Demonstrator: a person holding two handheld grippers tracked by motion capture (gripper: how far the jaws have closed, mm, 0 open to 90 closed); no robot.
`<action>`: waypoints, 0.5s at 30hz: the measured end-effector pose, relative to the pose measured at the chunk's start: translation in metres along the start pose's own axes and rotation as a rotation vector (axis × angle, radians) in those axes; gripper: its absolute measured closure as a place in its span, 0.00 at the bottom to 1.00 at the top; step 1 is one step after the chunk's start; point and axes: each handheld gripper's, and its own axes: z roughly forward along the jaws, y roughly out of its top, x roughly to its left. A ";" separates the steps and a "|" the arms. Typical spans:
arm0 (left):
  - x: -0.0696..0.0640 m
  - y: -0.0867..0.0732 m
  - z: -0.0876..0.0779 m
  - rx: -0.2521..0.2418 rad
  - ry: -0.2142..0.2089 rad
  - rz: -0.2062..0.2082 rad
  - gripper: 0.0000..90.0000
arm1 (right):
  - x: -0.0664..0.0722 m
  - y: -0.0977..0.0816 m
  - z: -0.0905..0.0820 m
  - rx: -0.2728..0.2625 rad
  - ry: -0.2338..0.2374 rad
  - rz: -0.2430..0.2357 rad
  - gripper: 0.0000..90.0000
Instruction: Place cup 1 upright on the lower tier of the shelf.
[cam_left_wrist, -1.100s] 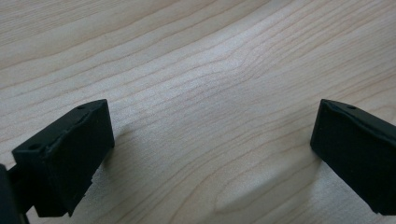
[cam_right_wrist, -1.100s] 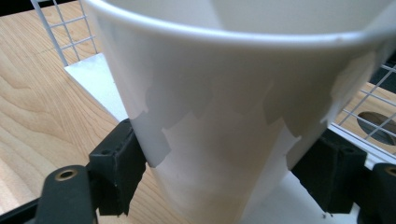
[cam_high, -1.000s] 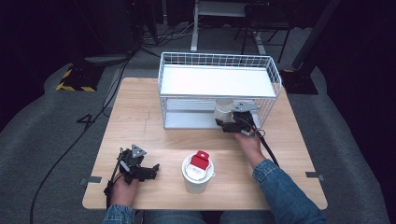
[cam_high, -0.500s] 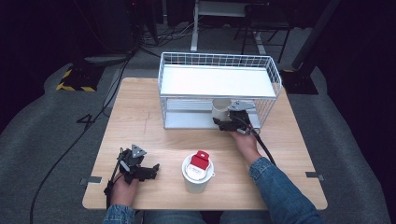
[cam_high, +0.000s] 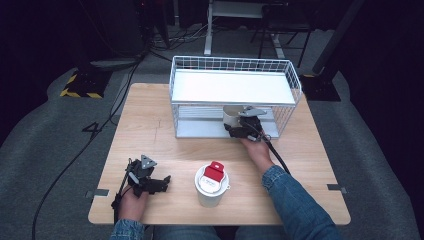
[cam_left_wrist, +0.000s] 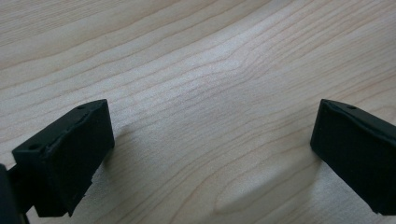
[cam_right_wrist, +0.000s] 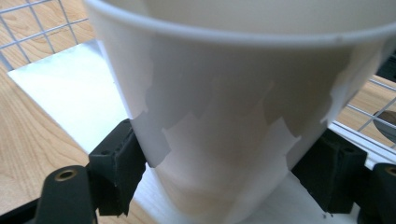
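Holding a white paper cup at the wire rack's lower shelf

Gripping the white paper cup (cam_right_wrist: 224, 116) low on its wall, your right gripper (cam_high: 239, 127) has a black jaw pressed against each side of it, and the cup stands upright between them with its open rim above the jaws. Beneath the cup lies the white lower shelf (cam_right_wrist: 60, 88) of the wire rack (cam_high: 235, 65), whose wire mesh shows behind the cup on both sides. From the high view, your right gripper reaches into the rack's open front, under its white upper shelf, with the cup just ahead of your hand.

Your left gripper (cam_high: 150, 181) rests low over the bench (cam_left_wrist: 201, 70), well away from the rack, its jaws spread wide with bare wood grain between them. Off to that gripper's right, near the bench's front edge, stands a second white cup (cam_high: 211, 187) wearing a lid with a red tab on top, apart from both grippers.
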 end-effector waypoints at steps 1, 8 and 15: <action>0.000 0.000 0.000 0.000 0.000 0.000 0.00 | -0.001 0.000 0.001 -0.001 -0.004 0.000 0.26; 0.000 0.000 0.000 0.000 0.000 0.000 0.00 | -0.005 -0.001 0.007 0.013 -0.013 0.016 0.26; 0.000 0.000 0.000 0.000 0.000 0.000 0.00 | -0.007 -0.004 0.010 0.023 -0.013 0.015 0.26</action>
